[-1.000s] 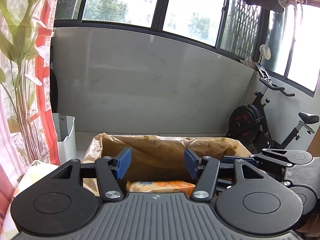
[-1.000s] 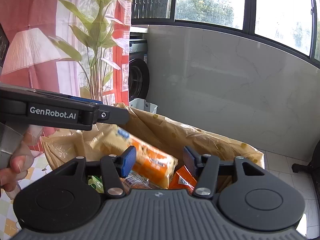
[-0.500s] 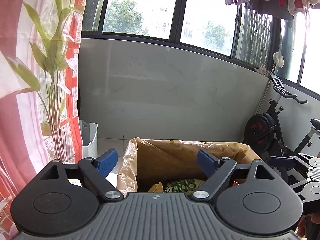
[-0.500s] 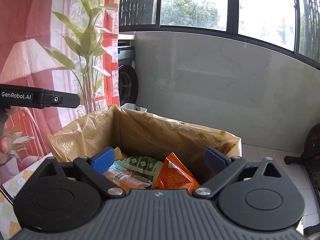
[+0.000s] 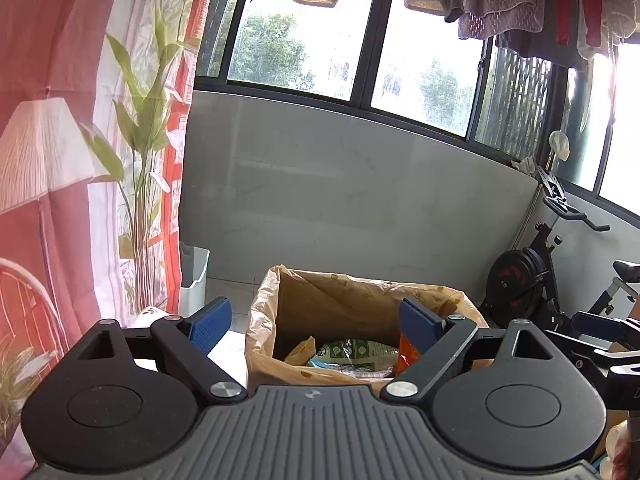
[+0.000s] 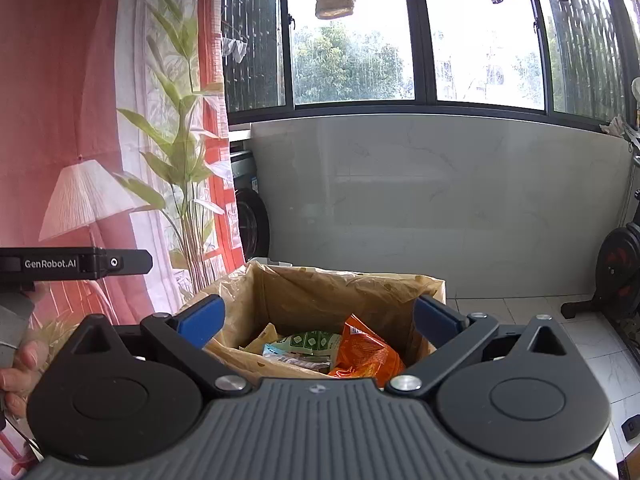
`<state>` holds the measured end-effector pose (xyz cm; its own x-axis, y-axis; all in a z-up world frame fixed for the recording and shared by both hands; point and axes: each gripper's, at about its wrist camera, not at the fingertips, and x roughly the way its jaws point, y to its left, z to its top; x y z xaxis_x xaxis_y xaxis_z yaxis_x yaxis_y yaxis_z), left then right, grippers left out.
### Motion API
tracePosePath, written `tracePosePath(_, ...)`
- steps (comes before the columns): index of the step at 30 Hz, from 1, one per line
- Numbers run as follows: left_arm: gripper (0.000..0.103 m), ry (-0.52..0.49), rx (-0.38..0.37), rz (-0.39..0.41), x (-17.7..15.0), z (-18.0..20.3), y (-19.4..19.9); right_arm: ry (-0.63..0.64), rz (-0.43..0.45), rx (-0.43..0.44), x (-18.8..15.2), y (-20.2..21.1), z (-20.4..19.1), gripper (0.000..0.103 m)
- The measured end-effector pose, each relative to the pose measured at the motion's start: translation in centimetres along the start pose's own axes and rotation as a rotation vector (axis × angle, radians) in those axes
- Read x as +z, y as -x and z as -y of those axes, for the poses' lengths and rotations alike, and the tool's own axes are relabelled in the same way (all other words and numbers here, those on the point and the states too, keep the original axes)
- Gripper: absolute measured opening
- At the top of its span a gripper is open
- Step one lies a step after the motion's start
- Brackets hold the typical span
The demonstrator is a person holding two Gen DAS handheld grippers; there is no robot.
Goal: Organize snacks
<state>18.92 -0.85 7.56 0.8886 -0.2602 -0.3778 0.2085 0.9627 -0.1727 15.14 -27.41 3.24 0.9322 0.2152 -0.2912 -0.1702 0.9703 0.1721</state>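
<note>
A cardboard box lined with a tan plastic bag (image 5: 360, 292) (image 6: 320, 292) stands on the floor ahead of both grippers. Inside lie snack packets: a green one (image 5: 352, 350) (image 6: 308, 342), an orange one (image 5: 406, 354) (image 6: 366, 350) and a yellow one (image 6: 260, 338). My left gripper (image 5: 316, 320) is back from the box and above it, its jaws opening with nothing between them. My right gripper (image 6: 318, 316) is likewise back from the box, jaws opening and empty. The left gripper's body (image 6: 80, 264), held by a hand (image 6: 20, 364), shows at the left of the right wrist view.
An exercise bike (image 5: 532, 280) stands to the right of the box and a white bin (image 5: 194, 276) to its left. A red and white curtain (image 6: 60, 120) hangs on the left. A washing machine (image 6: 250, 224) sits behind it. Laundry hangs overhead at the window.
Both grippers have drawn back and risen from the box, and their jaws have spread wide. The orange and yellow packet that lay by the fingers is no longer between them.
</note>
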Motion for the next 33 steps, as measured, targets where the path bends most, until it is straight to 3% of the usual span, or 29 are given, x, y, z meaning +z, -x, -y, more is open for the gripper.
tracePosePath(8,0.092,0.008,0.027,0.018,-1.1,0.0,2.7,-0.037,0.020,-0.001,-0.6,3.5,0.0,0.103)
tracePosePath(16,0.092,-0.090,0.059,0.058,-1.0,1.8,3.9,-0.044,0.019,-0.022,-0.7,4.0,0.1,0.103)
tracePosePath(27,0.092,-0.170,0.160,0.042,-1.0,2.8,4.1,-0.044,0.018,-0.021,-0.6,4.3,-0.1,0.103)
tracePosePath(33,0.092,-0.146,0.138,0.050,-0.9,2.4,4.5,-0.043,0.019,-0.020,-0.6,4.4,-0.2,0.103)
